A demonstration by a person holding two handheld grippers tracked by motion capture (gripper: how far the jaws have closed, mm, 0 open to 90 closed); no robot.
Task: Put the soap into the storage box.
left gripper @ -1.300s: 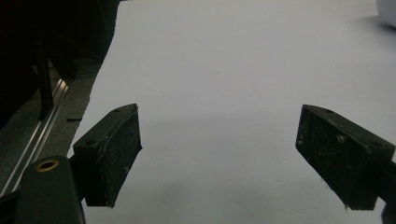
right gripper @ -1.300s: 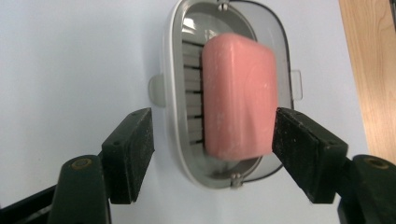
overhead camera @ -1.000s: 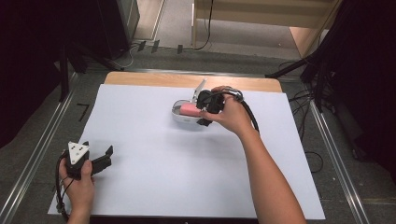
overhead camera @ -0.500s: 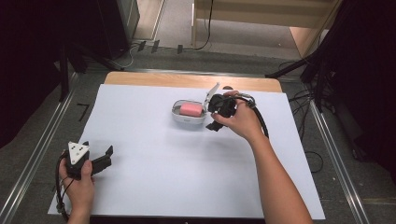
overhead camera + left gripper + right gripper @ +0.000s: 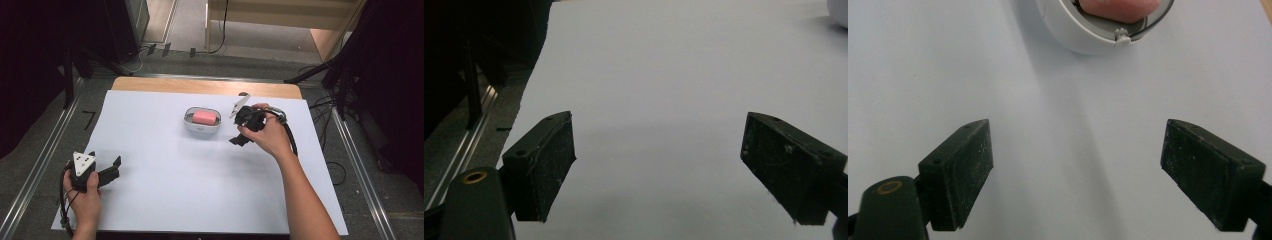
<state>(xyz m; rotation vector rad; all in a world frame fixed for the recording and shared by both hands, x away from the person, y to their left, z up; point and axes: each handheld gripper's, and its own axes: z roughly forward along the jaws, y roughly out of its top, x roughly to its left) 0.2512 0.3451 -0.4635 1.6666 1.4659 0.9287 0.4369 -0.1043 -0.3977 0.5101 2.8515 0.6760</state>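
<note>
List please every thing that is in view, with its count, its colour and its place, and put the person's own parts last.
dish: one, white, oval, on the sheet toward the far middle of the table
block: one, pink, lying inside the dish
sheet: one, white, covering most of the table
table: one, wooden edge showing beyond the sheet
cables: several, black, on the floor beyond and right of the table
left gripper: one, black, jaws open over the sheet's near left corner, nothing between them
right gripper: one, black, just right of the dish, jaws opening, nothing between them
hands: two, one on each gripper
</note>
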